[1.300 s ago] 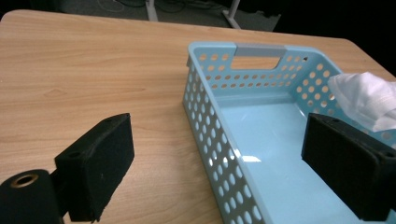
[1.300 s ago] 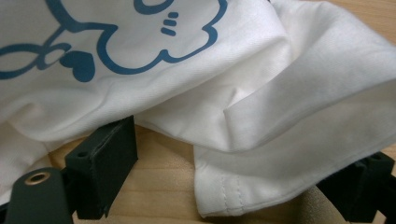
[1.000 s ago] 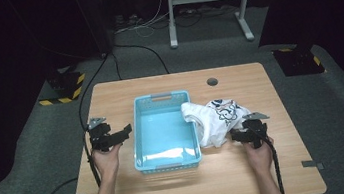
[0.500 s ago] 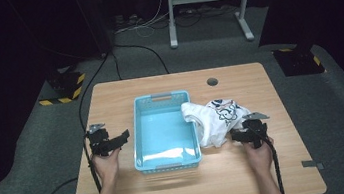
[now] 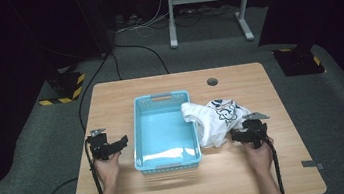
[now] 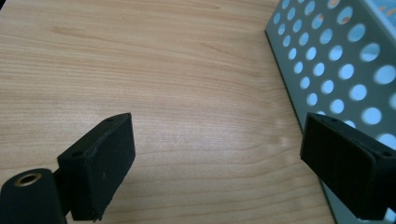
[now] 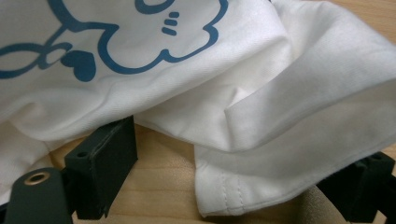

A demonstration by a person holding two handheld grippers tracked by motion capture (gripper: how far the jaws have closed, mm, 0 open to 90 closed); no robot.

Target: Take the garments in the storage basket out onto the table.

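White T-shirt with blue cartoon print lies crumpled just right of the light blue perforated basket, one edge draped over the basket's right rim. Right gripper sits at the shirt's near edge; jaws wide, hemmed fold lying between them, probably touching one pad, not yet pinched. Left gripper rests left of the basket, jaws wide, holding nothing, farther from the shirt
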